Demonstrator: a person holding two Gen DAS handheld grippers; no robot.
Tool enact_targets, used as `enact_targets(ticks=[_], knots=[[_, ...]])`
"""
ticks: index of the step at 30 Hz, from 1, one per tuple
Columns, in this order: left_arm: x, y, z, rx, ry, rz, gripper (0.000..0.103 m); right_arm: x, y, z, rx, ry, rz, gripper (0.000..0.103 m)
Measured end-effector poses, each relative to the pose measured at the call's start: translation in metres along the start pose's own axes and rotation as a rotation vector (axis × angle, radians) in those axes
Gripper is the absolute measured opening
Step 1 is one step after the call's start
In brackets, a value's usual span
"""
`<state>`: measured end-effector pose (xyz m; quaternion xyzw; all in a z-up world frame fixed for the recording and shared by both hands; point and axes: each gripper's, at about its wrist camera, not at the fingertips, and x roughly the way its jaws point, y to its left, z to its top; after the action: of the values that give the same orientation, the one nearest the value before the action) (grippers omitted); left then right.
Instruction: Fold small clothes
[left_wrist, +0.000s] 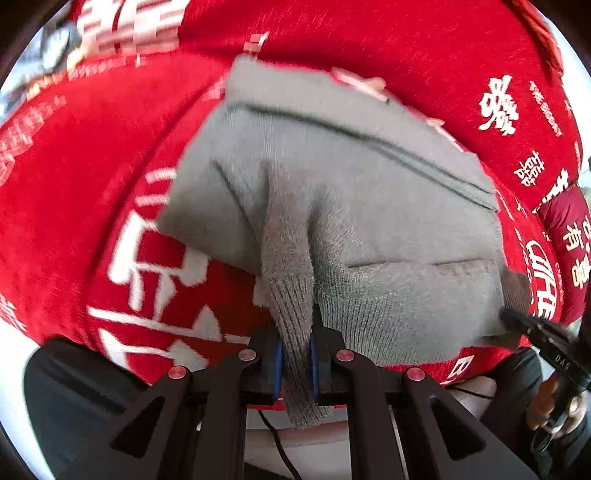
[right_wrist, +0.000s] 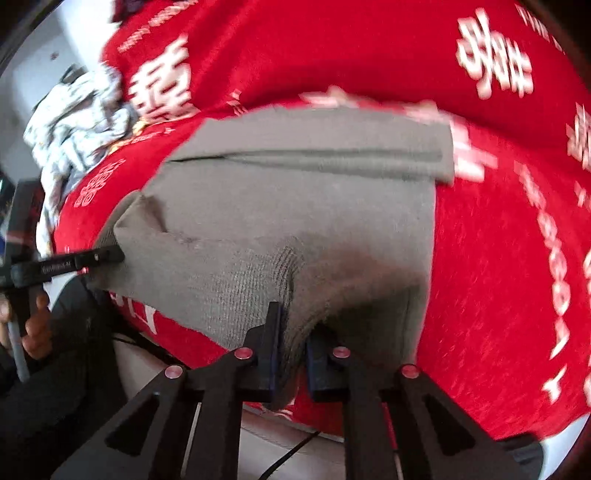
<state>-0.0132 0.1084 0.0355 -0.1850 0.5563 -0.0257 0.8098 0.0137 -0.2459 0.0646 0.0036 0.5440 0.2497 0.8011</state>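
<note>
My left claw (left_wrist: 296, 363) pinches a ribbed fold of the grey knit (left_wrist: 332, 206) between its blue pads (left_wrist: 277, 363) (cloth bunched and pulled taut), over the red cloth (left_wrist: 92, 177) with white lettering; my right claw (left_wrist: 517, 320) grips its corner.

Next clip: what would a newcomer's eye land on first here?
The grey knitted garment fills the middle, lying on a bright red cloth with white lettering. The left gripper and right gripper are each clamped on its ribbed near edge. A patterned white bundle lies far left.
</note>
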Motion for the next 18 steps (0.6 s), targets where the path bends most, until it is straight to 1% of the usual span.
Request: enact_targets(ticks=[2,4,6,7,9,10,11,12,13,15,16,18], knots=[[0.007,0.003,0.0,-0.015,0.022,-0.013,0.012,0.003,-0.009,-0.003,0.039,0.022,0.039,0.015],[0.012,0.006,-0.001,-0.028,0.037,-0.023,0.012,0.001,-0.018,-0.007,0.067,0.019,0.059,0.023],[0.012,0.007,-0.002,-0.031,0.034,-0.03,0.012,-0.002,-0.025,-0.012,0.106,0.008,0.072,0.046],[0.013,0.007,-0.002,-0.029,0.032,-0.031,0.012,-0.003,-0.031,-0.013,0.136,-0.002,0.087,0.05],[0.014,0.007,-0.003,-0.028,0.031,-0.03,0.012,-0.003,-0.04,-0.015,0.198,-0.028,0.135,0.05],[0.014,0.006,-0.003,-0.026,0.03,-0.028,0.012,0.0,-0.042,-0.016,0.216,-0.033,0.157,0.05],[0.014,0.006,-0.003,-0.018,0.028,-0.025,0.012,0.005,-0.042,-0.015,0.218,-0.014,0.173,0.032],[0.013,0.005,-0.003,-0.009,0.027,-0.019,0.012,0.011,-0.041,-0.015,0.208,0.014,0.171,0.007],[0.012,0.004,-0.003,0.001,0.023,-0.012,0.012,0.018,-0.036,-0.016,0.187,0.045,0.148,0.008],[0.009,0.0,-0.003,0.02,0.016,0.002,0.011,0.019,-0.026,-0.016,0.147,0.044,0.127,0.008],[0.002,-0.002,-0.003,0.032,0.0,0.01,0.011,0.013,-0.019,-0.015,0.112,0.019,0.115,0.007],[-0.017,-0.002,-0.003,0.043,-0.054,-0.005,0.01,-0.002,-0.013,-0.011,0.074,-0.032,0.109,0.007]])
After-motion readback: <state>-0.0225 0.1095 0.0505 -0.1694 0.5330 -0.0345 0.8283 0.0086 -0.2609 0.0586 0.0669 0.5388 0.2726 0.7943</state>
